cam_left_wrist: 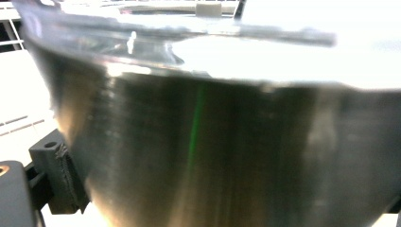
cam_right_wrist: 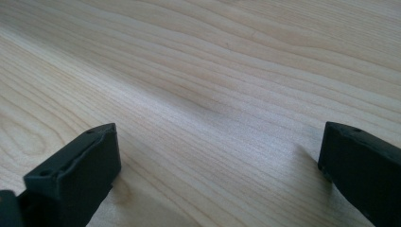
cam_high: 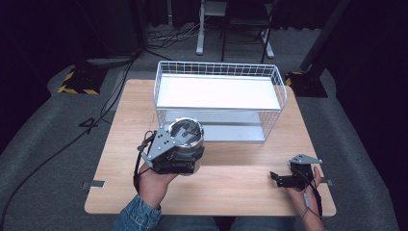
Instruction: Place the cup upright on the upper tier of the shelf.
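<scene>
A shiny steel pot [cam_high: 186,138] with a glass lid [cam_high: 185,129] sits between the jaws of my left gripper [cam_high: 183,156], which is shut on its lower wall. It is held just in front of the white wire rack [cam_high: 219,64]. In the left gripper view the pot's wall [cam_left_wrist: 213,156] is very close, the lid [cam_left_wrist: 246,47] is above it, and one black fingertip [cam_left_wrist: 56,175] presses its left side. My right gripper [cam_high: 276,179] rests low over the table's front right, jaws pointing left. It is open [cam_right_wrist: 217,151] with bare wood between the jaws.
The wire rack has a white upper shelf [cam_high: 216,91] and a lower level, and takes up the far half of the wooden table [cam_high: 231,187]. Cables and stand feet lie on the grey floor [cam_high: 48,144] around the table.
</scene>
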